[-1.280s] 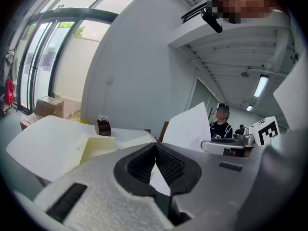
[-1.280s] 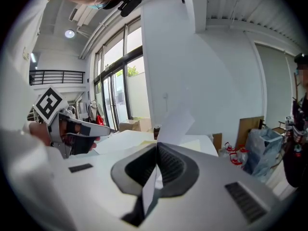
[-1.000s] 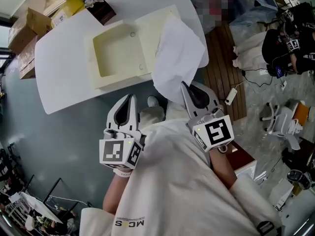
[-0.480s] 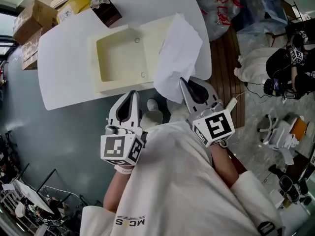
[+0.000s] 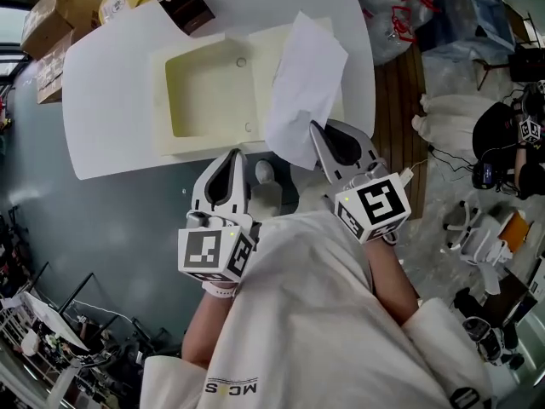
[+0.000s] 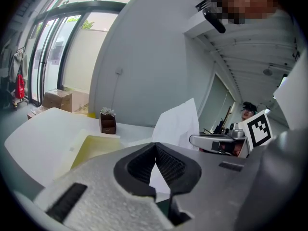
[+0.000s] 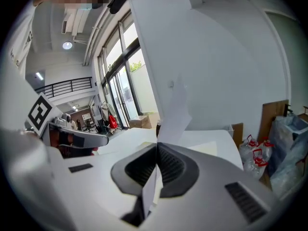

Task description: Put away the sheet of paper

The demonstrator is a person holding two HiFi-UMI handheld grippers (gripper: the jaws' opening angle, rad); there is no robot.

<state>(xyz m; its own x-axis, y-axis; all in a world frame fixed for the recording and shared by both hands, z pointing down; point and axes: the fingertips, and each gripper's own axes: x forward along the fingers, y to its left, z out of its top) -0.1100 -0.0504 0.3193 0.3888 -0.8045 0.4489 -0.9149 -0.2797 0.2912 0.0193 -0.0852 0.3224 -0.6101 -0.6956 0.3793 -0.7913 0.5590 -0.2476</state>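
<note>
A white sheet of paper (image 5: 303, 88) stands up from my right gripper (image 5: 316, 129), which is shut on its lower edge. The sheet hangs over the near right part of an open cream box (image 5: 204, 92) on the white table (image 5: 111, 100). In the right gripper view the paper (image 7: 173, 107) rises from between the closed jaws of the right gripper (image 7: 156, 148). My left gripper (image 5: 238, 154) is shut and holds nothing, at the table's near edge just below the box. From the left gripper (image 6: 155, 145) I see the sheet (image 6: 179, 124) and the box (image 6: 94, 148) beyond.
A small brown box with a flower (image 5: 182, 3) sits at the table's far edge. Cardboard boxes (image 5: 60, 15) are stacked beyond the far left corner. Bags (image 5: 409, 15) and cables lie on the floor to the right of the table.
The head camera has shifted a little, so the table sits lower right in view. Both grippers and the held paper keep nearly the same stance.
</note>
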